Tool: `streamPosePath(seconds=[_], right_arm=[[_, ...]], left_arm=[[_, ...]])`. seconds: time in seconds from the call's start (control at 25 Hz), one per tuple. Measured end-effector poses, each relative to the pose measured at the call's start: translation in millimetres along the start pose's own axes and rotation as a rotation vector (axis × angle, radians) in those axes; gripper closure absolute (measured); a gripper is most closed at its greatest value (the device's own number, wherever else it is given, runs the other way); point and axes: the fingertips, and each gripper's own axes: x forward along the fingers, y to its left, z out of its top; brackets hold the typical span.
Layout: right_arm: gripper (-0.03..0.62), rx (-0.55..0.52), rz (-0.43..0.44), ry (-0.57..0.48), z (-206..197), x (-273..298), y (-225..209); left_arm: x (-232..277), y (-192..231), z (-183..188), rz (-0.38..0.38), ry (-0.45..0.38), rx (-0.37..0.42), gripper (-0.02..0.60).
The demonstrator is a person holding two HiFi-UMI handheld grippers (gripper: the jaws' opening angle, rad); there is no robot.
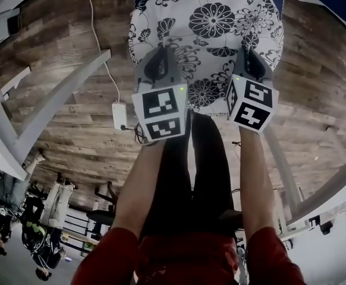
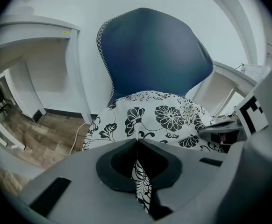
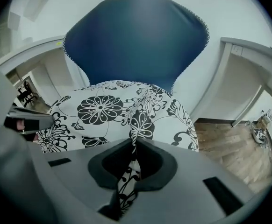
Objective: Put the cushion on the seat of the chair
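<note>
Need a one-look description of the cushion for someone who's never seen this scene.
Start at the dark blue chair. Right in front of its backrest is the cushion, its near edge pinched by the left gripper and the right gripper. It is the only white fabric printed with black flowers.

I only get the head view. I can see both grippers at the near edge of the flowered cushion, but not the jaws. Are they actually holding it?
Observer: The left gripper is. Its own view shows it shut on the cushion, with a fold of the flowered fabric pinched between the jaws.
Operator: And the right one?
Observer: The right gripper is also shut on the cushion's edge, and the fabric runs down between its closed jaws.
Operator: What's behind the cushion?
Observer: A dark blue chair back stands upright directly behind it, with pale stitching along its edge.
</note>
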Motion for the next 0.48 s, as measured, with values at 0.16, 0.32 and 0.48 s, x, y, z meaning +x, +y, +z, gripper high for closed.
streamPosePath(seconds=[0.16, 0.32, 0.48], right_arm=[[0.554, 0.018, -0.003, 0.018, -1.7, -1.5, -1.5], [0.553, 0.026, -0.005, 0.024, -4.1, 5.3, -0.8], [0.553, 0.020, -0.019, 0.025, -4.3, 6.4, -2.9]], left_arm=[[-0.2, -0.6, -1.5, -0.003, 0.020, -0.003, 0.552], [5.7, 2.3, -5.7, -0.001, 0.021, -0.005, 0.552], [8.3, 3.2, -8.3, -0.001, 0.023, -0.010, 0.551]])
